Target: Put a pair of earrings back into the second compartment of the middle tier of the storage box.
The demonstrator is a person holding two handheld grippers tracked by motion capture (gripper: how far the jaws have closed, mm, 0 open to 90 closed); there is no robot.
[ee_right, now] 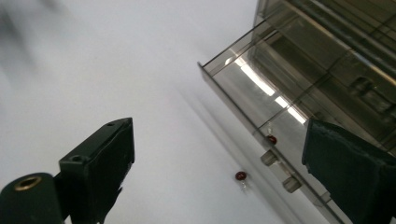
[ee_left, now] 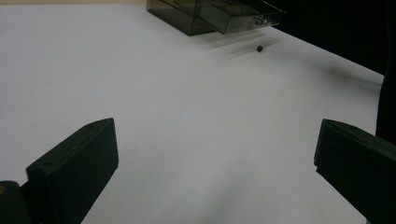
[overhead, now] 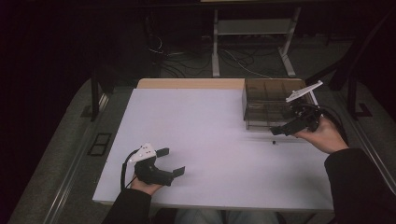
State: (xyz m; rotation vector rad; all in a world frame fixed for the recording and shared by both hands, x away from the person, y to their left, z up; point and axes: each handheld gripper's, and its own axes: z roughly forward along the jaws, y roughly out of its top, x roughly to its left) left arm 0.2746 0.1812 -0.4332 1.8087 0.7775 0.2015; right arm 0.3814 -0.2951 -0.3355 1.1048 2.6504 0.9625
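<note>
The small dark-red round bead (ee_right: 241, 176) is seen on the white table top (overhead: 210, 140), just beside the pulled-out drawer of the smoky transparent plastic drawer box (overhead: 266, 109) and at about seven o'clock from the nearer right gripper (overhead: 286, 129). That gripper's jaws are spread wide with nothing between them. The left gripper (overhead: 171, 162) is likewise held released, well apart at about eight o'clock from the bead, above bare table; dark floor lies beyond.

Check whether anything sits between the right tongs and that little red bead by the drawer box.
Nothing visible does. The red bead lies alone on the white table, just outside the clear drawer, with the open right tongs above it.
</note>
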